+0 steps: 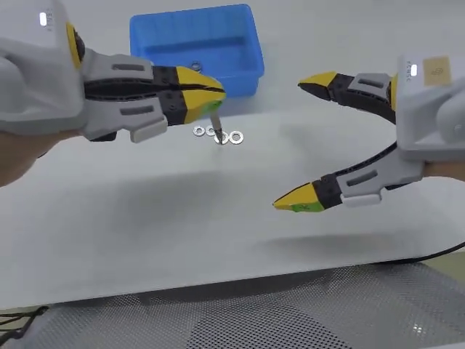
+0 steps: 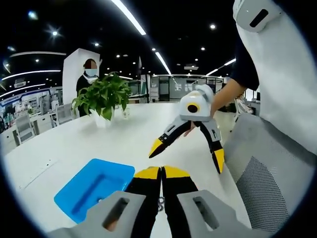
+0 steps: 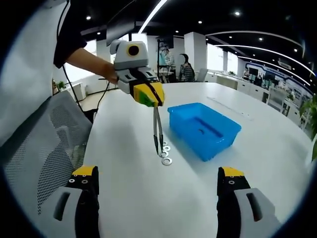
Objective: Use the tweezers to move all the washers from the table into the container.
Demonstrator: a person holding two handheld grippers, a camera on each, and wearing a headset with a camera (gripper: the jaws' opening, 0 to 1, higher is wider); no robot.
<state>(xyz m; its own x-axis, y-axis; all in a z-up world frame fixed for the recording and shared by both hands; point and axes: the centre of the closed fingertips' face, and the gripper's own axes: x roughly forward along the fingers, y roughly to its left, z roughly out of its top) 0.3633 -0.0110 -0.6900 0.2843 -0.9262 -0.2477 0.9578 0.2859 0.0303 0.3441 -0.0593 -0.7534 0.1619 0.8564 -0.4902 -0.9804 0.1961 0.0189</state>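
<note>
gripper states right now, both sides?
Left gripper: closed, holding the tweezers.
Right gripper: open, holding nothing.

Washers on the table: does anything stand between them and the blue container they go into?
Nothing visible does. The washers lie on bare table just before the blue container. The tweezers in the left gripper reach the row; the open right gripper hangs aside.
</note>
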